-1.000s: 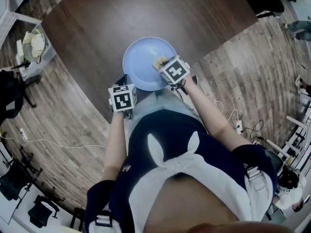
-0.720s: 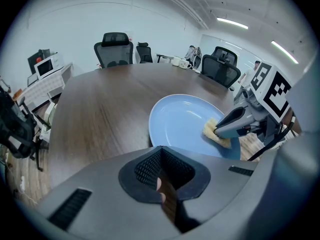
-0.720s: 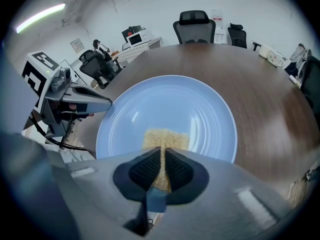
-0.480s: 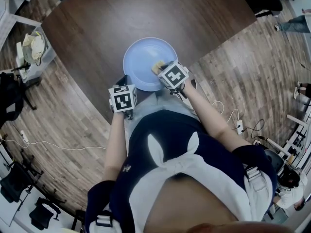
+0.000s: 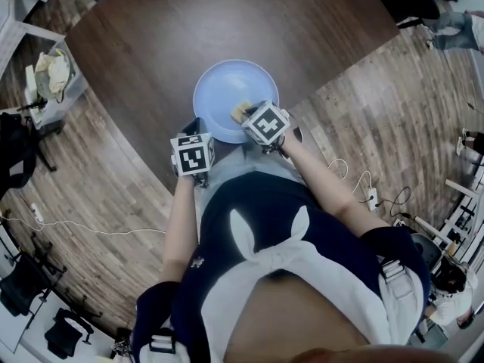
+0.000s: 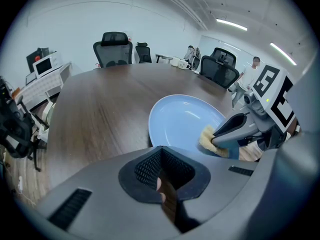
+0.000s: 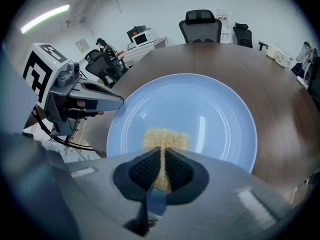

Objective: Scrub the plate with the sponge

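Because your right tool (image 7: 162, 153) has its jaws clamped narrow on the sponge (image 7: 166, 136), with only the yellow scrubbing end showing past the tips, heavy downward pressure could fold that end under and let the hard tips scrape the surface. The sponge rests on the pale blue plate (image 7: 210, 109), a little toward 5 o'clock of its centre in the head view. Your left tool (image 6: 161, 159) has its jaws drawn together on nothing I can make out. It sits just beside the rim at about 7 o'clock, and I cannot tell whether it touches. If it does not, nothing braces the plate. The plate lies close to the 6 o'clock edge of the dark wooden desk (image 5: 174, 36), so a stroke pulled toward you could slide it over that edge. A push toward 12 o'clock would likely just skate it away.
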Available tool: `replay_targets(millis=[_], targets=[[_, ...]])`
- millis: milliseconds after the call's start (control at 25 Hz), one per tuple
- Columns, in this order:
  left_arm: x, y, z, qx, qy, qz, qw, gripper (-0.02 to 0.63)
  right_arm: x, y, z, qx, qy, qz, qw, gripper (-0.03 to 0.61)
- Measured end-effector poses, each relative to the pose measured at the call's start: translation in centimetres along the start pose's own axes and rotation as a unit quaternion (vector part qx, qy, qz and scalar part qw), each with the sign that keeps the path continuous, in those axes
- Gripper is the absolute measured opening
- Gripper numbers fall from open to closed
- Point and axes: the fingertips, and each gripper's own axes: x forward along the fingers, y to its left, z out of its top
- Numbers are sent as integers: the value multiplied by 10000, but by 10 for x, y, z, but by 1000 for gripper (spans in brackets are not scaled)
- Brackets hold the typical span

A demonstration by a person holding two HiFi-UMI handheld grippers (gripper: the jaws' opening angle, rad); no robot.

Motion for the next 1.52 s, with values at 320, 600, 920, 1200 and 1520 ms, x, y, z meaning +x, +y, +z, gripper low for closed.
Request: replay_targets(millis=[320, 600, 920, 1200, 1520], targets=[[0, 0, 1, -41, -20, -50, 10000, 3, 6, 13, 10, -174, -28, 144, 9997, 23], [-1, 5, 0, -67, -32, -95, 9999, 3, 17, 25, 22, -256, -150, 310, 9991, 23], [-2, 3, -1, -77, -26, -143, 9999, 3, 24, 29, 36, -273, -272, 492, 9980, 23], [-1, 4, 0, -76, -14, -158, 9998, 3, 27, 28, 52, -231, -340, 616, 9973, 23], [0, 4, 0, -75, -21, -167, 9998, 3, 30, 19, 68, -179, -523, 546, 9970, 23]])
